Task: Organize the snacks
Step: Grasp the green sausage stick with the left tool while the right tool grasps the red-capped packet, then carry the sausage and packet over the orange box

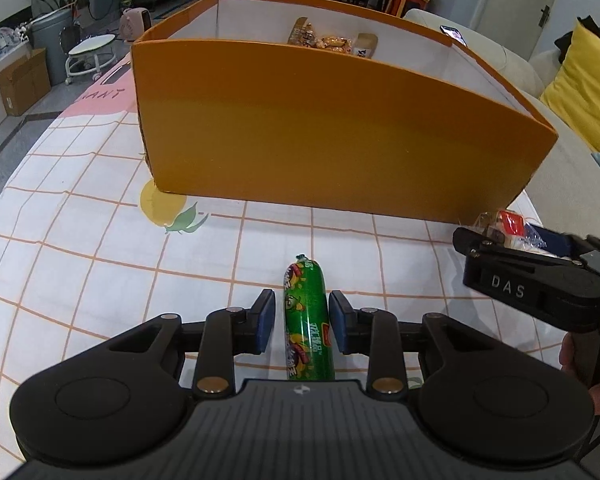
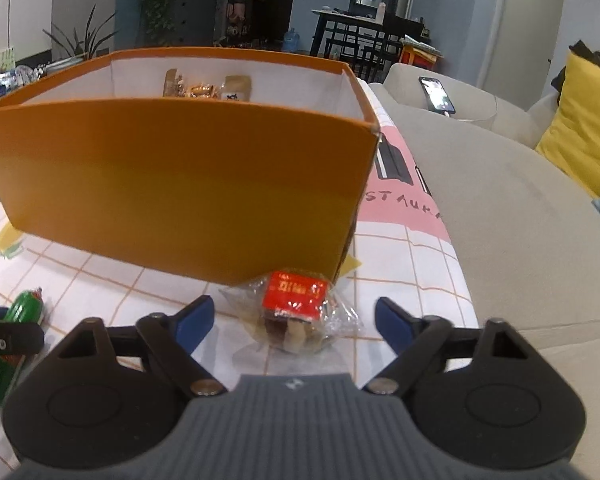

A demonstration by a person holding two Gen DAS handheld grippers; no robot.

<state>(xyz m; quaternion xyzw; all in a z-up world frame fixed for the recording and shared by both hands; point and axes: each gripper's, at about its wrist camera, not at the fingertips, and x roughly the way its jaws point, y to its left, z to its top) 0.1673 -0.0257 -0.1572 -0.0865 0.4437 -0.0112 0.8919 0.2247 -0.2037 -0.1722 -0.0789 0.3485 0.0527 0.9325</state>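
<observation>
A green sausage stick [image 1: 308, 320] lies on the checked tablecloth, pointing at the orange box [image 1: 300, 140]. My left gripper [image 1: 301, 300] is open and straddles the stick, with a thin gap showing at the left pad. My right gripper [image 2: 294, 304] is open wide around a clear snack packet with a red label [image 2: 296, 292], and its pads stand apart from the packet. The packet rests against the box's near right corner [image 2: 352, 240]. Several wrapped snacks [image 2: 208, 90] lie inside the box at the far wall. The green stick [image 2: 24, 304] also shows at the left edge of the right wrist view.
A beige sofa [image 2: 500, 220] borders the table on the right, with a lit phone [image 2: 436, 94] and a yellow cushion [image 2: 580, 136] on it. The box's tall near wall stands just beyond both grippers. Tablecloth [image 1: 80, 220] stretches to the left.
</observation>
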